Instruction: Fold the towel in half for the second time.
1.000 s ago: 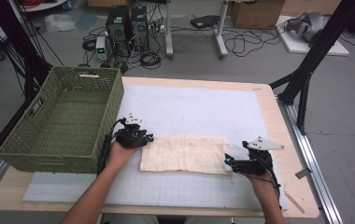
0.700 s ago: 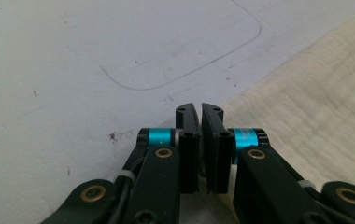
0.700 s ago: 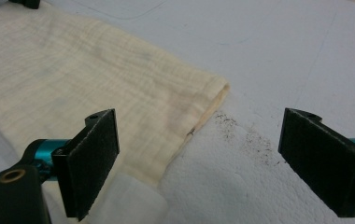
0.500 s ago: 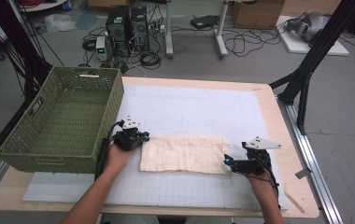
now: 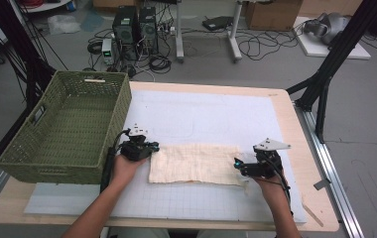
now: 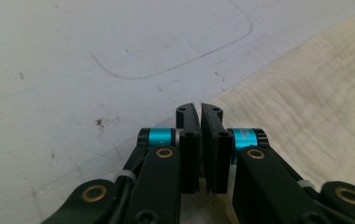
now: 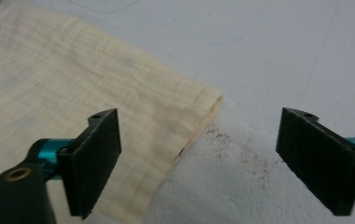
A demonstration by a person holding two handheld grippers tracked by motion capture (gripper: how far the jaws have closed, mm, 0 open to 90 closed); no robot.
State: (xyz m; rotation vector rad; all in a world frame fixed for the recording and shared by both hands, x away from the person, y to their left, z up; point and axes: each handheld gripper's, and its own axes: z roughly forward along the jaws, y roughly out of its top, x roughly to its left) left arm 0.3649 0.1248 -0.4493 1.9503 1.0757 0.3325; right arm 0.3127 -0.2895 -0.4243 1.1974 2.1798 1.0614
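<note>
High view looks down on a pale wooden worktop (image 5: 295,124) covered by a white gridded mat (image 5: 211,114), with a cream cloth (image 5: 196,163) lying flat near the front edge, between the two hands. The left hand-held gripper (image 5: 149,148) sits at the cloth's left end and the right hand-held gripper (image 5: 237,166) at its right end. From this height the jaws of both are too small and dark to read.

The left gripper view gives the closer look: the left hand-held gripper (image 6: 200,112) has its jaws drawn together with only a thin slit between the pads, right at the corner of the cloth (image 6: 306,107). They have just been closing. Whether any fabric is pinched in that slit cannot be told, since the pads themselves cover the spot.

In the right gripper view the right hand-held gripper (image 7: 199,163) stands wide, its jaws having eased inward slightly. The cloth's (image 7: 73,88) folded edge runs between them, and the left pad hovers over the fabric while the right pad is over bare mat; neither presses on it. Dark specks dot the mat beside the hem.

A green woven basket (image 5: 107,129) stands at the left of the worktop, its near wall partly overhanging the edge.
</note>
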